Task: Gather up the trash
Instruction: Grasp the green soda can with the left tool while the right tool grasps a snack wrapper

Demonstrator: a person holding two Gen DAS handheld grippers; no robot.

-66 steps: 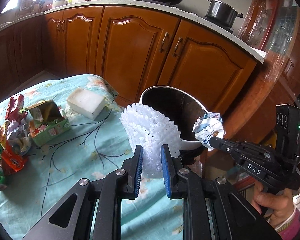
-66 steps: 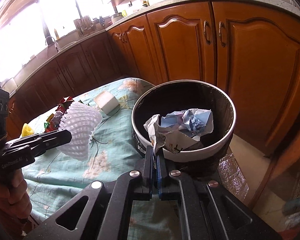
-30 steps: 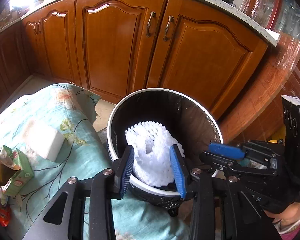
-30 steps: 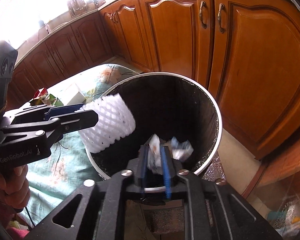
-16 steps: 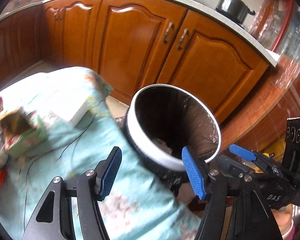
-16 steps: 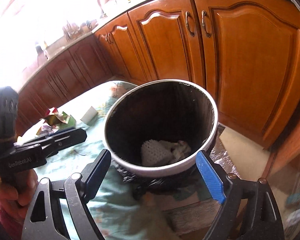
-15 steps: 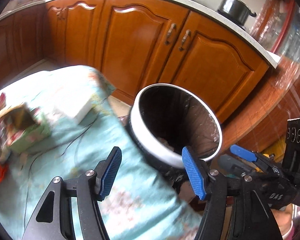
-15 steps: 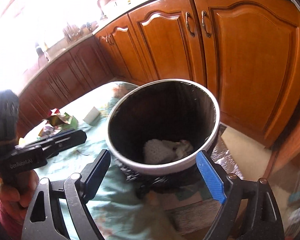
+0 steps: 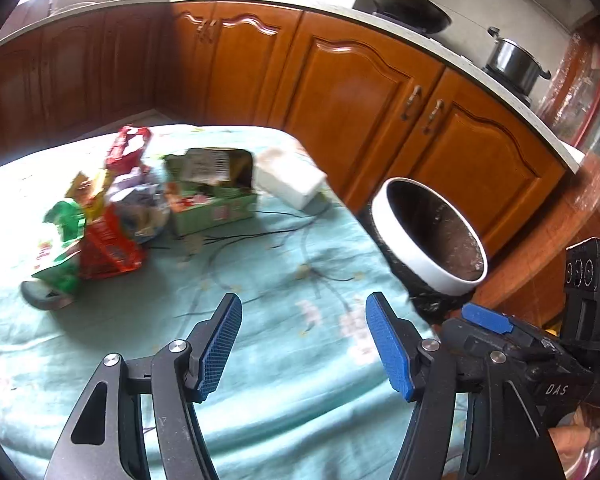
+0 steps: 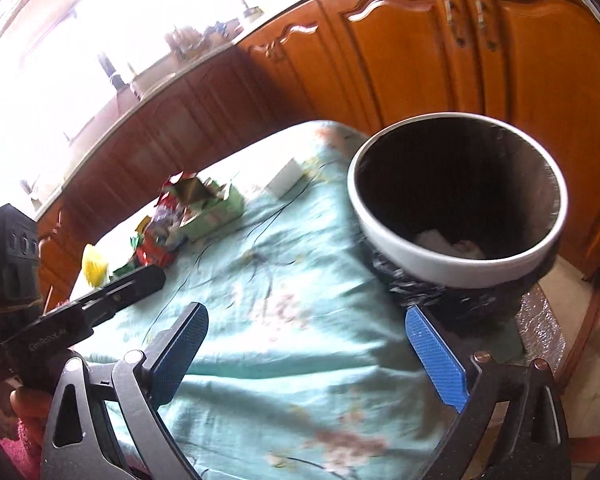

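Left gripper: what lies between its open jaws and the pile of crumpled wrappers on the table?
Only bare teal floral tablecloth separates the empty left gripper from the crumpled wrappers, as the left wrist view shows.

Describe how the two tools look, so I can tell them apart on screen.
Both are black frames with silver rivets and blue textured pads. The left tool reads "GenRobot.AI" along its side. The right tool bears "DAS" and a black box with a green light. A pink sleeve shows behind the left one.

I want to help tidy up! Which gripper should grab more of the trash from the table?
Probably left. The open, empty left gripper faces the pile of colourful crumpled wrappers on the teal floral tablecloth; the open, empty right gripper sits beside the white-rimmed black bin.
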